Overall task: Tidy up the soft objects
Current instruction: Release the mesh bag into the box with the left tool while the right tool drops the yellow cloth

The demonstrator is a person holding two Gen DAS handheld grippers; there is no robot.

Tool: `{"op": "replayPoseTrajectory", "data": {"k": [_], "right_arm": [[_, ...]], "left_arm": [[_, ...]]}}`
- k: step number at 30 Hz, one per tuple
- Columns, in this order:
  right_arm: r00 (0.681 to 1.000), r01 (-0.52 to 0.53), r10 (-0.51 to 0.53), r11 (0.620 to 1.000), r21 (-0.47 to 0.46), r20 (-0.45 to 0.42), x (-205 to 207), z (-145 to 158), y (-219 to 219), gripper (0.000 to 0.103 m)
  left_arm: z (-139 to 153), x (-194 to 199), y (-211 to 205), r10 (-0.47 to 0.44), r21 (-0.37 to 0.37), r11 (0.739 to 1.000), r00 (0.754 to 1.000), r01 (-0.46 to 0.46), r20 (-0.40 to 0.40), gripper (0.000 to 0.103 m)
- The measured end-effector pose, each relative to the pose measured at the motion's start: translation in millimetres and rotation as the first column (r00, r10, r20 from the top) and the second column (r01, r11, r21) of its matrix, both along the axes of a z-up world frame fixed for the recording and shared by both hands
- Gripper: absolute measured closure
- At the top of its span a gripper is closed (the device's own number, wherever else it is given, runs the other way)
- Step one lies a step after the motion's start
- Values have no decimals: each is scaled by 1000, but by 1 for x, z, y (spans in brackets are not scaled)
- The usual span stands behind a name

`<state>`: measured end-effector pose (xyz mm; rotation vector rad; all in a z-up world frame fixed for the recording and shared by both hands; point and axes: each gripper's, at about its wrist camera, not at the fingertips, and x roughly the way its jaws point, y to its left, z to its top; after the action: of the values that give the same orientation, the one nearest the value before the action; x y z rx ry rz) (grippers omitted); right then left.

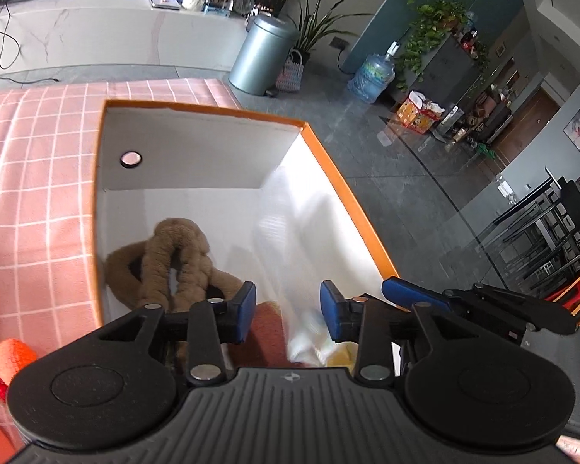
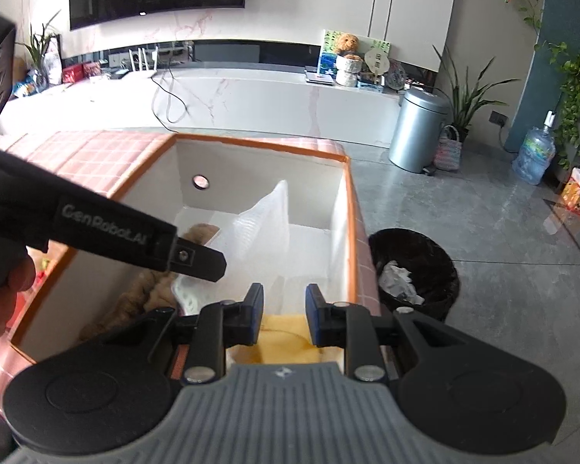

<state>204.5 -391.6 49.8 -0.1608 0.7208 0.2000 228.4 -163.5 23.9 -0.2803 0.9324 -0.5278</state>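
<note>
Hovering over one orange-rimmed box (image 1: pixel 344 178) on bench: left gripper (image 1: pixel 288 311), right gripper (image 2: pixel 280 315), both tilting downward, jaws parted, empty. One brown plush toy (image 1: pixel 178 259) lying inside box.

- "GenRobot.AI" in pale letters runs along the black body of the left gripper (image 2: pixel 212 266), seen in the right wrist view.
- No other text is legible.

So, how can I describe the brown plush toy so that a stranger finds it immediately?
Look on the pink checked tablecloth for the orange-rimmed white box. Inside, in its near left corner, lies the brown plush toy. It is the only furry, looped brown item; its neighbour is a white translucent bag.
</note>
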Motion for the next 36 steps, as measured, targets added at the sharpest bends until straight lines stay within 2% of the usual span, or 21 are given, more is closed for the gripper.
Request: {"op": "replayPoseTrajectory", "data": {"k": [8,12,14,16,17,19,21,22,24,26,27,31,36], "right_arm": [[999,-50,50,998,40,-7,3,2,16,75],[994,-97,99,994,55,-40,2,-3,28,70],[992,-114,117,992,54,-56,3,-8,34,61],[989,-129,132,991,47,-68,3,-13,39,57],[988,-134,137,990,45,-73,2,-15,42,50],[987,-137,140,990,41,-83,2,-18,47,43],[984,-152,155,988,41,-90,2,-19,52,42],[982,-159,161,987,33,-95,2,-20,55,43],[985,-151,150,989,6,-83,2,-22,61,54],[987,-133,133,991,-2,-87,5,-22,65,97],[989,-118,117,993,-5,-94,8,-21,65,102],[992,-86,83,996,-29,-98,12,-15,57,103],[995,-20,9,993,-118,-100,6,-8,39,103]], "left_arm": [[1,2,18,29,-2,1000,1000,-29,8,61],[1,-2,26,39,9,999,999,-39,21,61],[0,-4,28,37,20,999,999,-38,30,61],[-1,-5,31,36,27,999,999,-37,35,61],[-3,-5,34,36,28,999,999,-37,36,61],[-3,-6,37,30,29,999,999,-31,41,61],[-3,-8,39,26,33,999,999,-28,48,61],[-4,-10,40,25,29,999,998,-26,51,61],[-3,-11,41,24,22,999,998,-25,54,61],[-3,-12,44,19,19,1000,998,-21,60,61],[-3,-13,45,19,18,1000,998,-20,64,61],[1,-18,50,17,15,1000,996,-18,83,61],[6,-28,60,33,5,999,994,-34,101,61]]}}
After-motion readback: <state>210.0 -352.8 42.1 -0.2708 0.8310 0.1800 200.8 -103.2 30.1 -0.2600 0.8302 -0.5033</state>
